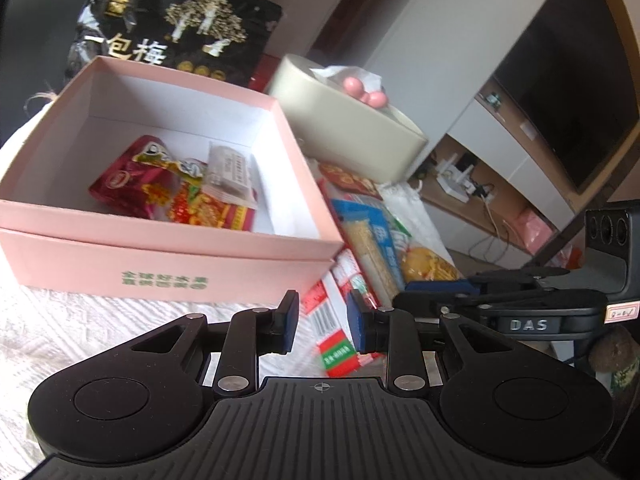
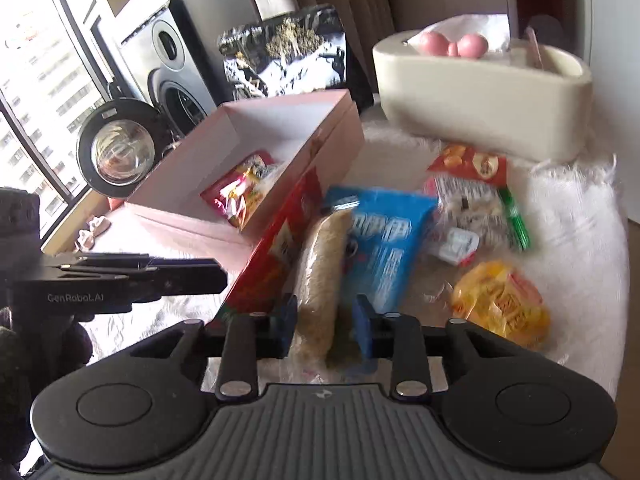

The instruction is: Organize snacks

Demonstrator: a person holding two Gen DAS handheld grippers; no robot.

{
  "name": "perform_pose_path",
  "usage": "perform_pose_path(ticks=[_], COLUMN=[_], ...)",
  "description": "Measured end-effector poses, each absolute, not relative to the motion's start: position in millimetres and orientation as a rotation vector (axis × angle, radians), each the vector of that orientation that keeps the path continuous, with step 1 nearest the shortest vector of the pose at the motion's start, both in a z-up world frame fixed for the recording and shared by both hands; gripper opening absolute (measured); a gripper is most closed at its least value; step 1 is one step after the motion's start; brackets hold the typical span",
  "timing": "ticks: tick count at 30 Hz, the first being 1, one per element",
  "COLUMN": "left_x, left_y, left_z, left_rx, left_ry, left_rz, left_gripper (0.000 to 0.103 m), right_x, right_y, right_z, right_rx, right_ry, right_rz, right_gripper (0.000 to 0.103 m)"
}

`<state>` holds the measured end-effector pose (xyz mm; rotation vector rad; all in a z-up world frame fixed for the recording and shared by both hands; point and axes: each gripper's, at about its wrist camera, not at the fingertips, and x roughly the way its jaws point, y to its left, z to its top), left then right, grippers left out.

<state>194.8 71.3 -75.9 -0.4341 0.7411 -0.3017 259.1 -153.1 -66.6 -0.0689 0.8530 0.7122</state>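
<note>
An open pink box holds a few snack packets, among them a red one. To its right lies a loose pile of snacks on a white cloth. My right gripper points down into that pile, shut on a blue packet with a tan cracker window. My left gripper hovers by the box's front right corner, open, with nothing between its pads; a red, white and green packet lies beneath it. Each gripper shows in the other view: the right gripper, the left gripper.
A beige tissue holder stands behind the pile, a black printed bag behind the box. A yellow snack, a red-topped clear packet and a flat red pack lie loose. A round lamp stands at the left.
</note>
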Motion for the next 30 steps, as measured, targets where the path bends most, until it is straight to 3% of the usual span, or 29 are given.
perform_pose_path(ticks=[5, 9, 15, 17, 19, 20, 24, 27, 30], left_x=[191.3, 186.1, 182.8, 184.0, 185.5, 185.9, 190.3, 193.9, 195.8], left_y=[57.8, 45.5, 31.0, 29.0, 24.3, 21.2, 6.0, 1.3, 7.0], left_z=[-69.4, -60.5, -55.9, -56.7, -57.1, -57.8, -64.9, -72.7, -75.4], left_rx=[-0.425, -0.381, -0.295, -0.292, -0.278, -0.266, -0.182, -0.126, -0.135], left_ry=[0.728, 0.698, 0.693, 0.699, 0.704, 0.704, 0.707, 0.707, 0.713], left_rz=[-0.331, -0.318, -0.243, -0.235, -0.237, -0.243, -0.209, -0.174, -0.162], left_gripper=[0.030, 0.030, 0.030, 0.030, 0.030, 0.030, 0.030, 0.039, 0.039], right_x=[243.7, 238.9, 228.3, 223.3, 216.0, 213.0, 209.1, 206.4, 197.4], right_y=[-146.7, -141.1, -124.8, -121.3, -120.1, -122.1, -142.0, -156.3, -162.7], right_z=[-64.9, -67.9, -80.0, -79.2, -76.8, -75.6, -74.6, -76.3, -73.0], right_rx=[-0.157, -0.163, -0.232, -0.253, -0.295, -0.310, -0.315, -0.273, -0.226], right_ry=[0.757, 0.713, 0.628, 0.609, 0.583, 0.578, 0.577, 0.580, 0.546], right_rz=[0.611, 0.597, 0.624, 0.612, 0.600, 0.591, 0.496, 0.473, 0.521], right_gripper=[0.030, 0.039, 0.039, 0.036, 0.020, 0.019, 0.018, 0.018, 0.020])
